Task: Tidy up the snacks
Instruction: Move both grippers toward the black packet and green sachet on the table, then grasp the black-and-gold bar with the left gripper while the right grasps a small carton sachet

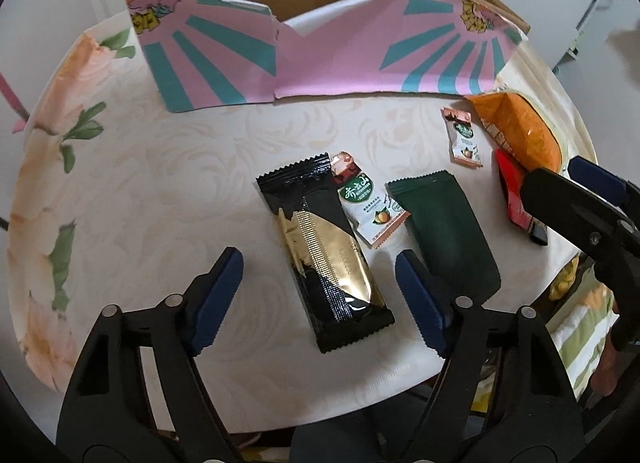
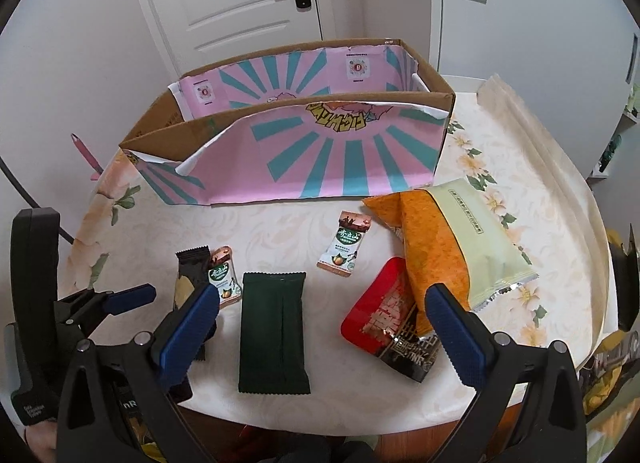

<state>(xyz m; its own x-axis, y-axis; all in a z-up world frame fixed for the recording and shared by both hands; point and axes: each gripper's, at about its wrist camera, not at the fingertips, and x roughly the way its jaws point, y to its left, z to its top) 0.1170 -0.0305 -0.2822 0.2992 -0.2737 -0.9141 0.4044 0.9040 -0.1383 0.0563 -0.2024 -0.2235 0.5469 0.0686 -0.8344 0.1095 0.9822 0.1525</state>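
A white panelled door [image 2: 240,3] stood behind the round floral-clothed desk [image 1: 132,199], where the pink-and-teal cardboard box [image 2: 320,159] sat at the far edge. My left fingers [image 1: 318,301] were spread wide and empty, straddling the black-and-gold foil snack bar [image 1: 324,251] near the front edge. My right fingers [image 2: 320,319] gaped empty over the dark green sachet [image 2: 274,327]. I judged I should lower squarely and pinch the bar across its width, clear of the small white nut packet [image 1: 370,205] touching it.
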